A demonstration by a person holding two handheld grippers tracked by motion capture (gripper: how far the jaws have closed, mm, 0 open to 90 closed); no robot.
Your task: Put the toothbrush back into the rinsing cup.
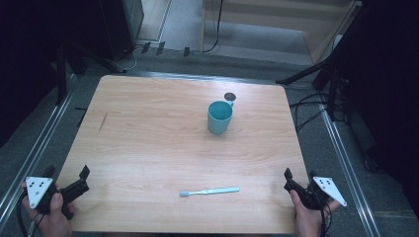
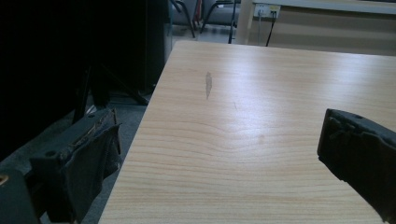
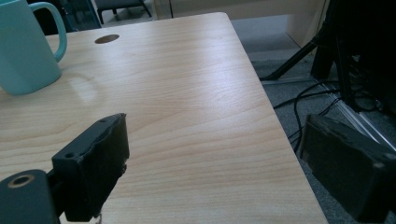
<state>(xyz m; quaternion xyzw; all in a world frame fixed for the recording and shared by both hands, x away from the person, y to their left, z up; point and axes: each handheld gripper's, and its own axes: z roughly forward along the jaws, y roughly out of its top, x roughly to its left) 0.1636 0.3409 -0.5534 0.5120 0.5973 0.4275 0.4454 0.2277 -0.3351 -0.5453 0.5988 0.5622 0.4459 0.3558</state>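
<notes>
One desk carries the scene: a rectangular top of pale wood-grain laminate with rounded corners, smooth, with one dark smudge ahead of the left claw and one small round hole near the far edge.

Two claws are held at the near corners, one in each of the person's hands. The left claw sits over the desk's near left corner; its two black, blocky jaws stand wide apart with nothing between them, one jaw hanging past the desk's left edge in the left gripper view. The right claw sits at the near right corner, its jaws likewise spread wide and empty, one over the wood and one beyond the desk's right edge. Each carries one grey three-cornered plate dotted with small marks.

One teal mug stands upright well ahead and to the left of the right claw, just on the near side of the hole. It is smooth and matte, slightly tapered, with a single loop handle.

One toothbrush lies flat between the two claws, nearer the right one, well apart from the mug. It is slim, pale blue plastic, its head pointing toward the left claw.
</notes>
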